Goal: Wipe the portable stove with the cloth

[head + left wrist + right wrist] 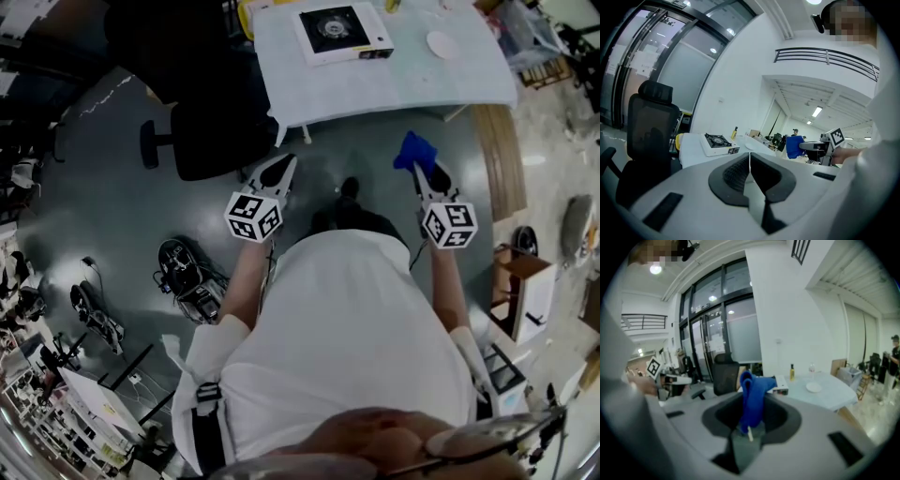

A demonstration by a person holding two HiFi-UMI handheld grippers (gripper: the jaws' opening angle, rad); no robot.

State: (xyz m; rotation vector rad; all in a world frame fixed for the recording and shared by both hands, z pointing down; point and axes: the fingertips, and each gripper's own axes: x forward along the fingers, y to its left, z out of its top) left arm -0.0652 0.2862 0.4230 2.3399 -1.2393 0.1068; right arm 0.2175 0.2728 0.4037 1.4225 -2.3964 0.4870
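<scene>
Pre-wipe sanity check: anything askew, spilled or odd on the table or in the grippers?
Nothing stands out. The portable stove sits flat on the table, with no spill visible. The blue cloth is pinched in the right gripper; the left gripper is shut and empty. Both are short of the table.

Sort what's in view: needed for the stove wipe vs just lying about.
Job: portable stove; blue cloth, clamped in the right claw.
Lying about: office chair; white dish; bottle.
</scene>
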